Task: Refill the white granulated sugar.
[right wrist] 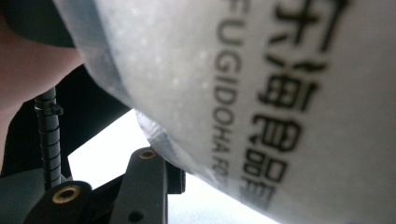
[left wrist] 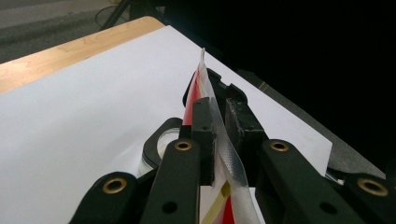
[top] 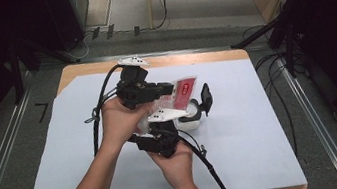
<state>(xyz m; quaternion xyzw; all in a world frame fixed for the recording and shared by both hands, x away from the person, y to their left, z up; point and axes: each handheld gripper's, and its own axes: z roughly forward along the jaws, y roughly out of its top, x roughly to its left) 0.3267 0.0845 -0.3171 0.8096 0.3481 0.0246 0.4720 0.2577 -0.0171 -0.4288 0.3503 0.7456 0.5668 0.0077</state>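
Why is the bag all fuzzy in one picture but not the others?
In the right gripper view the bag sits right against the lens, so its print blurs. The left gripper view shows its edge crisply between the left claw. The high view is dim and dark at both sides.

A: Left tool (top: 168, 88): matte black plastic body, white three-cornered plate on top with black dots. Thick black cable loops off its back.

B: Right tool (top: 181, 123): same black build, same dotted white plate. Black cable trails toward the near edge, small clamp partway down.

A: Left gripper view: chunky black linkage arms, brass-coloured pivot bushings, small plain holes lower down. Pads (left wrist: 204, 122) are blocky with a rough texture.

B: Right gripper view: same brass bushings, plus a ribbed black cable sleeve with a clip. Forearms bare; a dark sleeve edge shows at one elbow.
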